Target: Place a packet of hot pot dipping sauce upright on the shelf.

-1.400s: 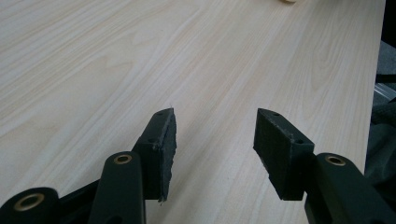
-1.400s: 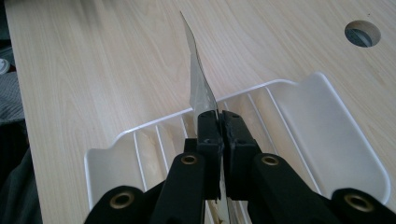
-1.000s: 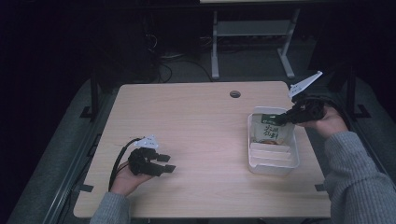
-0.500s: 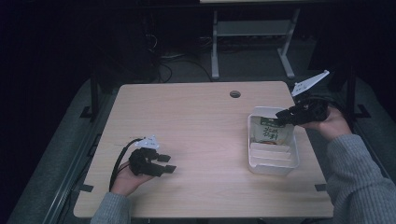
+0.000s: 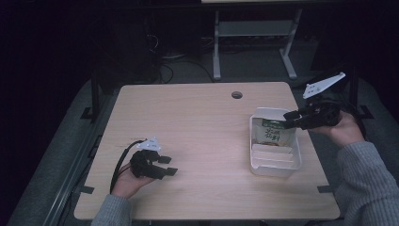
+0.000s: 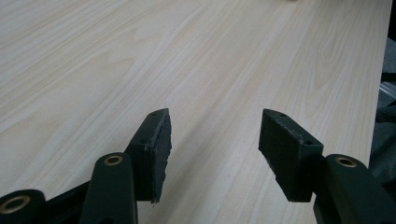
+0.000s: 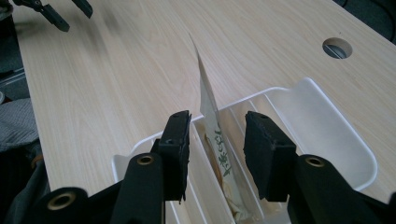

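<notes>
The packet [image 5: 274, 135] stands on its edge in the white tray [image 5: 276, 167], in the slot at the far end, near the right edge of the table [image 5: 197, 122]. It looks thin, light and bendy, so pinch it near the top edge. Your right gripper [image 7: 217, 140] is open, with a jaw on each side of the packet, holding nothing. Your left gripper [image 6: 214, 140] is wide open and empty, near the front left corner.

One packet [image 5: 273, 134], one tray [image 5: 276, 165]
</notes>
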{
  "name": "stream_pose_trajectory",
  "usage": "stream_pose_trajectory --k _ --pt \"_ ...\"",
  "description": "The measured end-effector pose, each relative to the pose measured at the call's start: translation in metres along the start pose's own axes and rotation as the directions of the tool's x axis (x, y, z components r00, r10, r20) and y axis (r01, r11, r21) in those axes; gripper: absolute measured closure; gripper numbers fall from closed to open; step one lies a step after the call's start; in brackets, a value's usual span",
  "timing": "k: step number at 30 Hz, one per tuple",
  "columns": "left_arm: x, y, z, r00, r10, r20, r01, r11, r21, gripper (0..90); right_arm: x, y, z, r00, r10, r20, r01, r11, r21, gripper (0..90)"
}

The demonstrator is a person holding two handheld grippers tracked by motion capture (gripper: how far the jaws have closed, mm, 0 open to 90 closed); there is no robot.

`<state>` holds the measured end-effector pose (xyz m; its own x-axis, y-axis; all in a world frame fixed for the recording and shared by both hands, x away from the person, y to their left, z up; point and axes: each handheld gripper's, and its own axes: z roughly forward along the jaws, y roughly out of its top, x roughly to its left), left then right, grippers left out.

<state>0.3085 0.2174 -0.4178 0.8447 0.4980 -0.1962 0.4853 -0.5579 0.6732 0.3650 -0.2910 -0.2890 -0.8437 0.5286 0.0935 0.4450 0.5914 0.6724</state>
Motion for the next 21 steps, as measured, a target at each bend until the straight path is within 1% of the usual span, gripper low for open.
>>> stream_pose_trajectory --k 3,8,12,14,18,21 --pt "-0.001 0.0 0.0 1.0 -0.001 -0.007 0.001 1.0 0.0 41.3 0.003 -0.003 -0.005 1.0 -0.001 0.007 0.001 1.0 -0.007 58.2" --pt "-0.002 -0.001 -0.001 0.9998 -0.004 -0.018 0.004 1.0 0.008 39.6 0.006 -0.008 -0.015 0.9999 0.003 0.012 -0.003 0.999 -0.035 57.8" --pt "-0.003 0.0 -0.002 0.9998 -0.001 -0.022 0.001 1.0 0.007 39.2 0.011 -0.012 -0.02 0.9999 -0.003 0.017 0.003 0.999 -0.044 57.1" --pt "-0.003 0.0 -0.001 0.9997 0.0 -0.024 0.0 0.9999 0.012 38.8 0.013 -0.015 -0.023 0.9998 -0.005 0.017 0.006 0.998 -0.057 57.0" --pt "-0.004 0.0 -0.001 0.9996 -0.002 -0.028 0.002 0.9998 0.017 37.8 0.017 -0.02 -0.029 0.9998 -0.002 0.021 0.003 0.998 -0.07 56.7" --pt "-0.005 0.0 0.0 0.9996 -0.001 -0.028 0.002 0.9998 0.02 37.6 0.022 -0.023 -0.032 0.9998 -0.003 0.022 0.005 0.997 -0.072 56.4"
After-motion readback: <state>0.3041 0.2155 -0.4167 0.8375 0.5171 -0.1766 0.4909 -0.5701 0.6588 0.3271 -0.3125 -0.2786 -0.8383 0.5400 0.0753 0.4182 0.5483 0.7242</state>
